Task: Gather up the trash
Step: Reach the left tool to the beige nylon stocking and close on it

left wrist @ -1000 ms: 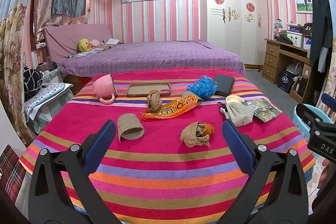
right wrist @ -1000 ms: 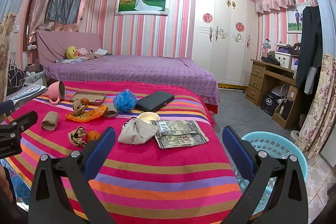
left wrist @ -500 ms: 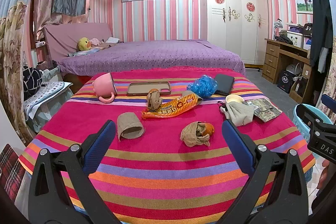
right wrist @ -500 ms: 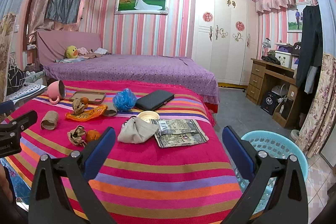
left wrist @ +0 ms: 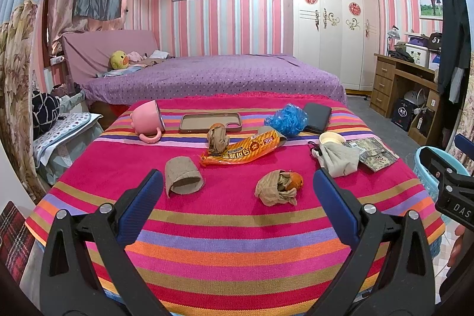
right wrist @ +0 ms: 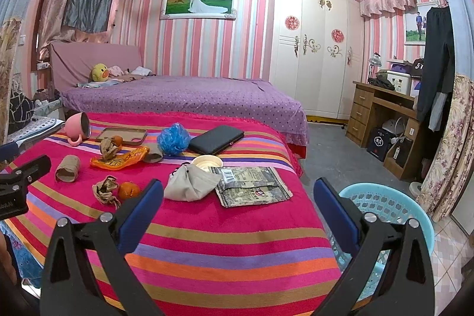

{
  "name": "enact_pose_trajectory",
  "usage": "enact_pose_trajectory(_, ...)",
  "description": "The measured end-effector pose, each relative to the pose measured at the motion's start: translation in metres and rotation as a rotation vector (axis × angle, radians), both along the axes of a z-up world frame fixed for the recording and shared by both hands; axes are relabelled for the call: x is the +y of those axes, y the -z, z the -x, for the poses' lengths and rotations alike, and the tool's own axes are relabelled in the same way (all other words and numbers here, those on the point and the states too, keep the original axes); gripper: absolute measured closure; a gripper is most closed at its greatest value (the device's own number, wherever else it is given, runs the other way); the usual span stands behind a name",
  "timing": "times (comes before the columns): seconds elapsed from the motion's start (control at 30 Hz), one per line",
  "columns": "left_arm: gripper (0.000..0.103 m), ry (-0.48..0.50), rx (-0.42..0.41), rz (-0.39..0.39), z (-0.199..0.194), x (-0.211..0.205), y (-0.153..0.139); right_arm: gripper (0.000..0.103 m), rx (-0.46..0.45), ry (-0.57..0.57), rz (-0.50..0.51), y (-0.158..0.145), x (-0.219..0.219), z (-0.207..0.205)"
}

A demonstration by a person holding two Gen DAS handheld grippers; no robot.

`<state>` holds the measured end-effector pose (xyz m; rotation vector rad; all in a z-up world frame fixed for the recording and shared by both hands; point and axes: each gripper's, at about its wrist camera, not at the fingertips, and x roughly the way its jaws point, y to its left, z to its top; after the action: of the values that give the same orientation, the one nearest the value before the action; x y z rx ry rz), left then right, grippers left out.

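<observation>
The left gripper [left wrist: 237, 197] hangs over the near edge of a striped cloth [left wrist: 237, 239], its blue-padded fingers [left wrist: 142, 206] spread wide with nothing between them. The right gripper [right wrist: 237, 203] is spread just as wide and is also empty.

Just ahead of the left gripper, between its fingers, lie a cardboard roll [left wrist: 183, 178] and a crumpled brown wad [left wrist: 274, 191] with an orange peel [left wrist: 293, 180] touching it. Farther ahead is an orange snack wrapper [left wrist: 241, 151], creased and shiny, with a second brown wad [left wrist: 217, 138] resting at its far side. Beyond those are a pink mug [left wrist: 146, 120] on its side, a phone case [left wrist: 211, 123], a blue mesh puff [left wrist: 286, 120] and a black wallet [left wrist: 317, 117].

The right wrist view shows more to the right of its gripper: a light blue basket [right wrist: 385, 206] standing on the floor beside the cloth's right edge, only a sliver of which appears in the left view. Ahead of the right gripper, a grey pouch [right wrist: 189, 182] lies against a printed foil packet [right wrist: 253, 182], flat and torn-looking, with a small white bowl [right wrist: 206, 162] just behind them. Each view catches the other gripper at its edge.
</observation>
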<state>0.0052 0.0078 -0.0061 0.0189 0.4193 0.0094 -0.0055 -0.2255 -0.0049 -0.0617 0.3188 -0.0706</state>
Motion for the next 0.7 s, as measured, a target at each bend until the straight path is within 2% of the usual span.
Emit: enact_pose_trajectory(0.7, 0.005, -0.014, 0.034, -0.011, -0.009, -0.003, 0.008, 0.004, 0.026, 0.013, -0.002, 0.007, -0.013, -0.008)
